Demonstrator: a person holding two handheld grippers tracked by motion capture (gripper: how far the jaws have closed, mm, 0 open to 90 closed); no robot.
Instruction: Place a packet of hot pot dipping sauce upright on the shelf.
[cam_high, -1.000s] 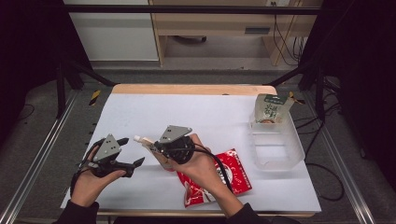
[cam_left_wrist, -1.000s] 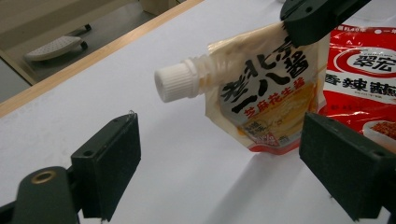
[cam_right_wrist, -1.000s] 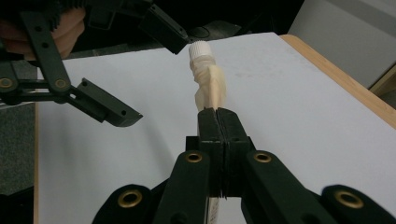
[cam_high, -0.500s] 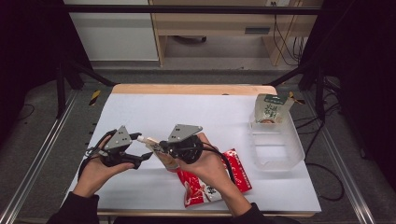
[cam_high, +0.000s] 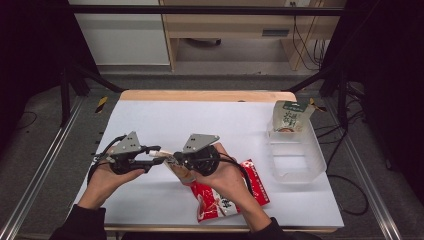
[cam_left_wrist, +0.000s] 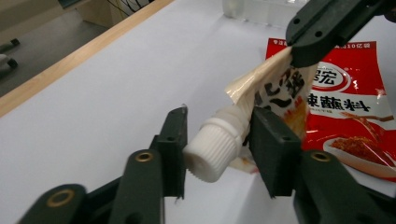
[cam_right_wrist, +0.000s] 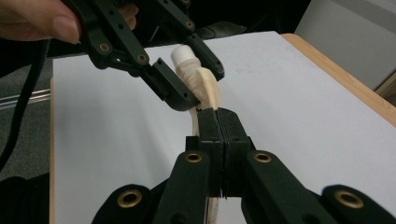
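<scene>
Pouch (cam_left_wrist: 280, 93): small, soft, light spouted sachet, held off the table (cam_high: 210, 120) between both grippers, above the red packet (cam_left_wrist: 355, 107).
Right gripper (cam_right_wrist: 219, 116): clamped flat on the pouch's film.
Left gripper (cam_left_wrist: 217, 140): jaws have just been closing round the white cap (cam_left_wrist: 212, 149), pads at the cap's sides.
Hold: the ribbed cap is rigid and the best purchase; the film is slippery.
Axis: runs gripper to gripper, with the cap toward the person's left.

The white-topped table (cam_high: 165, 122) with a wooden far edge carries a red sachet (cam_high: 227, 197) and a clear plastic container (cam_high: 295, 160).
</scene>
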